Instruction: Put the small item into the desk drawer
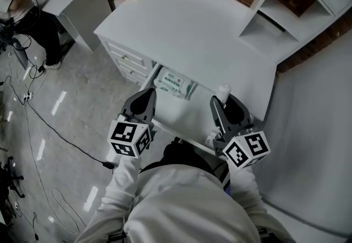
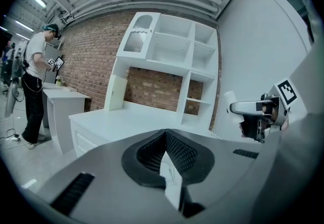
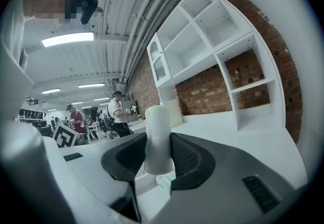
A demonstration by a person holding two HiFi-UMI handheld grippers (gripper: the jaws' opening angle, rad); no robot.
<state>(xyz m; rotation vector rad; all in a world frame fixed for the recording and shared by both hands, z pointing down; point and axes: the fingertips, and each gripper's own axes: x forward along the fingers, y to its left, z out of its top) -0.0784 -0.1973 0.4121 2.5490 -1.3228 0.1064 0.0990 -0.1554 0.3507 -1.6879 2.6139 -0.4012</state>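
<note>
Small bottle [image 3: 158, 125], perhaps, in right gripper [image 3: 156, 148]

Small item [image 3: 158, 139] – white, plain, cylinder-shaped with rounded end. Clamped between right gripper [image 1: 225, 105] jaws, standing along them, top end poking out past jaw tips. Held in air, not resting on anything.

Desk drawer [image 1: 184, 115] – white, shallow, pulled out from under desktop front edge, open. Item sits above drawer's right end, close to desktop edge.
</note>
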